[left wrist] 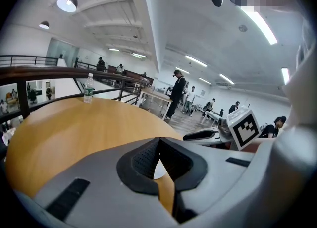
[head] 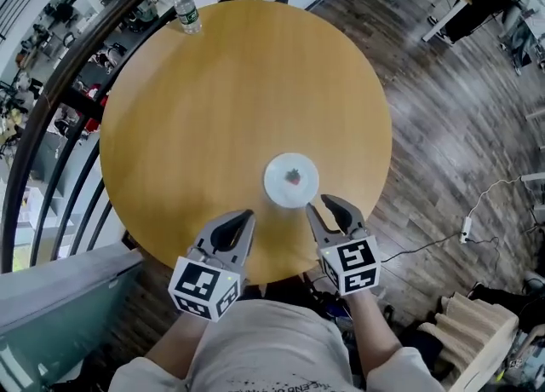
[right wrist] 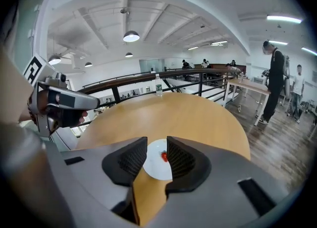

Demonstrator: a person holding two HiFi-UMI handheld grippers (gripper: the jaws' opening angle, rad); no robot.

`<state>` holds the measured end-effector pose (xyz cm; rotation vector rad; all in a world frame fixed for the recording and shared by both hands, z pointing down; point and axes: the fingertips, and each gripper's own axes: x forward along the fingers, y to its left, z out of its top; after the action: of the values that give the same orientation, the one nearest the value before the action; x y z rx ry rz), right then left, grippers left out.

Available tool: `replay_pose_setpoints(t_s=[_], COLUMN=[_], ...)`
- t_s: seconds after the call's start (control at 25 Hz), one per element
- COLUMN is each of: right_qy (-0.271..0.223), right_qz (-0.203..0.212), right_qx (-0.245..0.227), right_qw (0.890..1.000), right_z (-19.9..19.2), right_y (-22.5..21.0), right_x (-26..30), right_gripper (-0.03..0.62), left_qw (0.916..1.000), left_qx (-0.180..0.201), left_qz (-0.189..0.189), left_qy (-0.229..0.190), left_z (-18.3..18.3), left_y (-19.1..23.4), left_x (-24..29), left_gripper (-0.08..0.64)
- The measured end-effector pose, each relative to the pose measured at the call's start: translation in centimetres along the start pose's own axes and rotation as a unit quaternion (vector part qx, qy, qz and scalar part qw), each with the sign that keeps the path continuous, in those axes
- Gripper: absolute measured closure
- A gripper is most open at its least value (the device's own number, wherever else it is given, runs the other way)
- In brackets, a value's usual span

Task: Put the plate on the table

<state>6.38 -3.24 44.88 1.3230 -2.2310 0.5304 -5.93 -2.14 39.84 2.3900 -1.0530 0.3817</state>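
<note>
Item: small white round plate with a red spot (head: pixel 291 181), lying flat on the round wooden bench (head: pixel 213 100) near your edge; placing looks done.
Your right gripper (head: pixel 318 203) sits just short of its rim, jaws apart, empty; your left gripper (head: pixel 247 214) has jaws closed on nothing. Only pulling back seems left.

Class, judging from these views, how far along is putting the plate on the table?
Done: the plate lies flat on the table, a small red item on it. In hand: nothing; the right gripper stands open at its near rim, the left gripper shut and empty. Left: seemingly only backing away.
</note>
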Motion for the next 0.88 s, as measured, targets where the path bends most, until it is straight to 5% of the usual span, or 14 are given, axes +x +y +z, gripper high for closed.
replay_pose_setpoints(t_s=[0.4, 0.88], right_qy=[-0.052, -0.066], right_qz=[-0.033, -0.013], right_qx=[0.002, 0.015], right_qw=[0.998, 0.998], right_z=[5.2, 6.6], right_y=[0.7, 2.0], right_x=[-8.4, -9.6], right_gripper=[0.538, 0.566], left_qw=[0.9990, 0.9980], left_qx=[0.040, 0.056], left_qz=[-0.011, -0.017], left_qy=[-0.018, -0.025], left_z=[4.4, 5.3], left_y=[-3.7, -3.7], left_x=[-4.5, -5.3], left_gripper=[0.537, 0.537])
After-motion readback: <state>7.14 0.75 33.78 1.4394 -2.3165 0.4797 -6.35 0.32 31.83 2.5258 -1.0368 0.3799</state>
